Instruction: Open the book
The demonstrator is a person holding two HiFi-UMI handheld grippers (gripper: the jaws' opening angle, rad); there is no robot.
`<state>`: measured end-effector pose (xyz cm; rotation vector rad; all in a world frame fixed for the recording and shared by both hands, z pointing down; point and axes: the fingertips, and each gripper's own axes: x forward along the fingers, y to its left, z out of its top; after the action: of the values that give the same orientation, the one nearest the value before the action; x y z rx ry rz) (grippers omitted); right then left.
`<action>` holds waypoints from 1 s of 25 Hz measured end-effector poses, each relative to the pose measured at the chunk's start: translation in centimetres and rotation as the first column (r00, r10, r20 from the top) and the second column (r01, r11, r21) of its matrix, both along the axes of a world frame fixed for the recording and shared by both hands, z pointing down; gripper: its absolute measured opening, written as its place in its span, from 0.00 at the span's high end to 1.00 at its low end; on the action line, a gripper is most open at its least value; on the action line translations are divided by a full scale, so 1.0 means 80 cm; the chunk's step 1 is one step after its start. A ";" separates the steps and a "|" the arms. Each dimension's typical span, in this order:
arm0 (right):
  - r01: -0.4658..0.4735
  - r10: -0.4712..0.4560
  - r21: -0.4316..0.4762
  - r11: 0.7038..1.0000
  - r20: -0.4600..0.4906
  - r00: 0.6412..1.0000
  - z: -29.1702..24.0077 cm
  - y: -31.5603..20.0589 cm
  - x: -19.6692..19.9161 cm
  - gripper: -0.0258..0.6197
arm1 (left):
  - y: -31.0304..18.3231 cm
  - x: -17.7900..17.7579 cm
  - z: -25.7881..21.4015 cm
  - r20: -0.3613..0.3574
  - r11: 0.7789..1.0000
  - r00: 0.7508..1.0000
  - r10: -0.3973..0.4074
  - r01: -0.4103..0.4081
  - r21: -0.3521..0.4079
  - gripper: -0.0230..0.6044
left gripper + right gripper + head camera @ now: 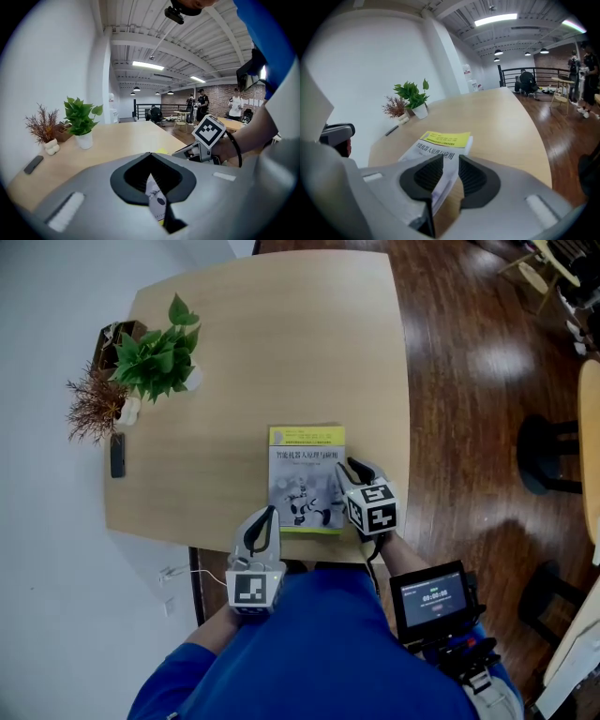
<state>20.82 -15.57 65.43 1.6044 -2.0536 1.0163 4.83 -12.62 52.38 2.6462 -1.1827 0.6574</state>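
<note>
A closed book [307, 479] with a yellow band across its top and a grey cover lies near the front edge of the wooden table [281, 352]. My right gripper [352, 468] sits at the book's right edge. In the right gripper view its jaws [451, 157] stand apart, and the book [440, 143] edge shows in the gap with neither pad pressing on it. My left gripper [267, 514] hovers at the book's near left corner, its tips together. In the left gripper view [150, 154] a strip of the book [155, 201] shows behind the pads.
A green potted plant [159, 357], a dried plant [94, 404] and a dark flat device [117, 456] stand at the table's left edge. The table's front edge runs just below the book. Dark wooden floor and a black stool [553, 456] lie to the right.
</note>
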 end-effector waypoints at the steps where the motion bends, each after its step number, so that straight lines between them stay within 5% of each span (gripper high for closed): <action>1: -0.001 0.001 -0.017 1.000 0.007 1.000 0.005 -0.001 0.000 0.81 | 0.000 -0.002 0.001 0.004 1.000 1.000 -0.002 0.002 -0.001 0.95; 14: 0.017 -0.004 -0.181 0.983 0.069 0.998 0.045 -0.015 0.001 0.81 | -0.009 -0.013 0.007 0.009 0.999 0.999 -0.047 0.047 -0.016 0.95; 25: 0.030 -0.014 -0.194 0.981 0.082 0.997 0.043 -0.013 -0.003 0.81 | -0.016 -0.011 0.010 0.017 0.999 0.999 -0.037 0.037 -0.001 0.95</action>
<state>20.57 -16.60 68.90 1.4607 -1.9486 1.2504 3.97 -13.87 53.17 2.6160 -1.2319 0.6751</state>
